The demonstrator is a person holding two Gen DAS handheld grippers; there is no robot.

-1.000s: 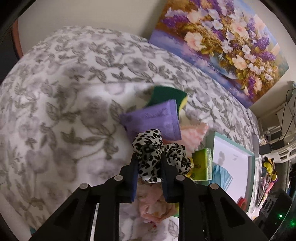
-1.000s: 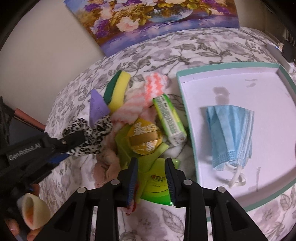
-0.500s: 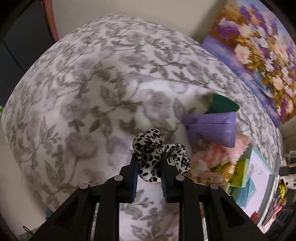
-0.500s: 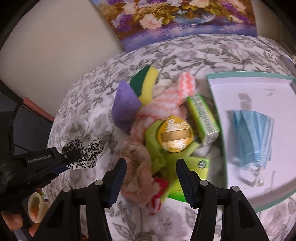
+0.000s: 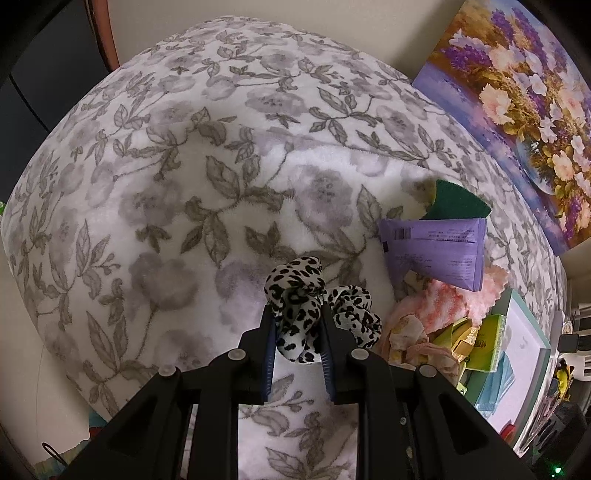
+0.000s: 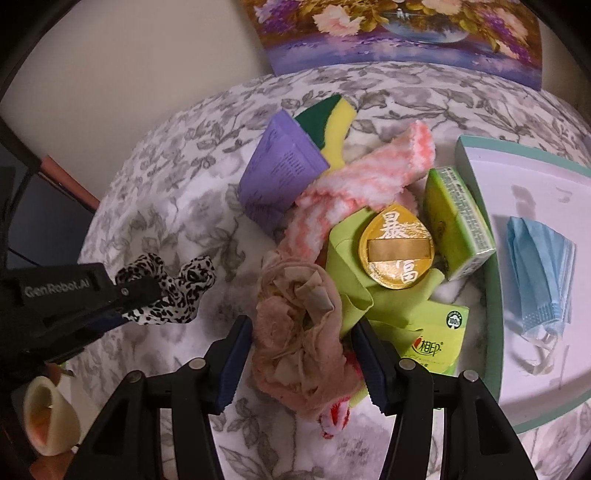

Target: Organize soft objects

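My left gripper point(image 5: 297, 332) is shut on a black-and-white leopard-print scrunchie point(image 5: 295, 284), held just above the floral blanket point(image 5: 166, 184), left of the pile. The right wrist view shows that scrunchie point(image 6: 177, 284) at its left. My right gripper point(image 6: 303, 354) is open, its fingers on either side of a crumpled beige-pink cloth point(image 6: 299, 325) at the pile's near edge. Behind it lie a pink-and-white fuzzy cloth point(image 6: 351, 192), a light green cloth point(image 6: 388, 302), a green-and-yellow sponge point(image 6: 332, 122) and a purple packet point(image 6: 277, 173).
A gold-lidded round tin point(image 6: 397, 251), a green box point(image 6: 458, 221) and a green tissue pack point(image 6: 439, 339) sit in the pile. At the right a teal-rimmed white tray point(image 6: 496, 332) holds a blue face mask point(image 6: 539, 277). A flower painting point(image 6: 406, 33) leans against the wall.
My left gripper carried the scrunchie leftward off the pile to over bare blanket. My right gripper's jaws widened and it shifted left, from the green packs to astride the beige-pink cloth.
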